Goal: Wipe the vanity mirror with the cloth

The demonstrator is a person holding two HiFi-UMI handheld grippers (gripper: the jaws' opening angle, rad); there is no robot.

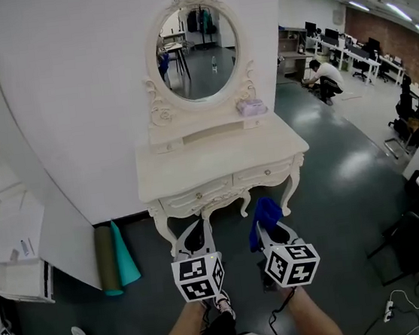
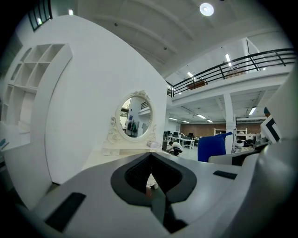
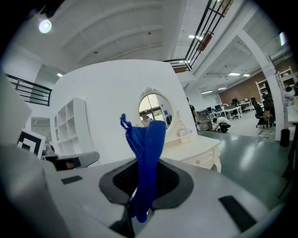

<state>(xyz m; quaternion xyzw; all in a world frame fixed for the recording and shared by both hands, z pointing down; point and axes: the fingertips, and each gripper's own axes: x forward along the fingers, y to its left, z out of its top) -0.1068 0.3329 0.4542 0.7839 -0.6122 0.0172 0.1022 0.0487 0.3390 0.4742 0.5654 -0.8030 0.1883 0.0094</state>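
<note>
Mats point(image 1: 114, 258): two rolls are leaning against the wall left of the counter, clear of your way in.
Left claw point(image 1: 194, 241): you are holding it low, short of the counter, with its jaws pressed together on nothing. It is pointing toward the mirror from well back.
Mirror point(image 1: 196, 42): the oval glass is standing upright in its carved white frame at the back of the counter, well apart from both claws. Nothing is touching it.
Counter point(image 1: 216, 158): its bare white top is lying between you and the glass. One small pale item point(image 1: 251, 107) is sitting on the raised ledge just right of the mirror.
Right claw point(image 1: 274, 232): you are carrying it beside the left one, with its jaws clamping the cloth.
Cloth point(image 1: 265, 214): the blue fabric is sticking up in a folded bunch from between the right jaws, with a short end dangling below them.
Progress: the cloth is in hand, so pickup looks done. Wiping appears not yet begun. By my reading you are facing the whole approach, a reach over the counter, and every pass across the glass.
</note>
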